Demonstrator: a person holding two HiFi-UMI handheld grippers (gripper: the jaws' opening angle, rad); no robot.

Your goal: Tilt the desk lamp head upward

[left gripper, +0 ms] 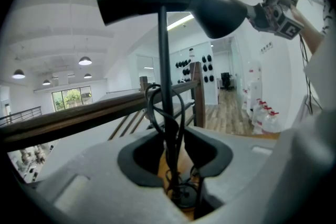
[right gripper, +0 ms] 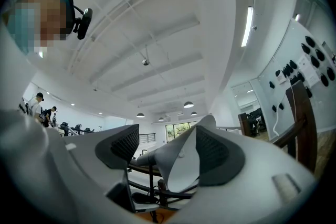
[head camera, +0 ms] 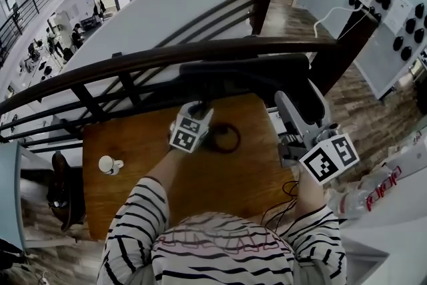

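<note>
A tall black desk lamp stands on the wooden desk (head camera: pixel 133 143), with its round base (head camera: pixel 225 138) near the desk's middle. In the left gripper view its thin pole (left gripper: pixel 164 60) and a looped cable rise between the jaws of my left gripper (left gripper: pixel 170 149). The pads do not press on the pole. The dark lamp head (left gripper: pixel 173 0) lies level on top. My right gripper (head camera: pixel 300 93) is raised at the head's right end. In the right gripper view the pale inside of the lamp head (right gripper: pixel 181 165) leans on the right pad (right gripper: pixel 220 157). The left pad stands apart from it.
A white cup (head camera: pixel 110 164) sits at the desk's left side. Behind the desk runs a dark wooden railing (head camera: pixel 200 50). Thin cables (head camera: pixel 280 200) trail off the desk's right front. Water bottles (head camera: pixel 373 190) lie to the right, and a dark chair (head camera: pixel 63 190) stands at the left.
</note>
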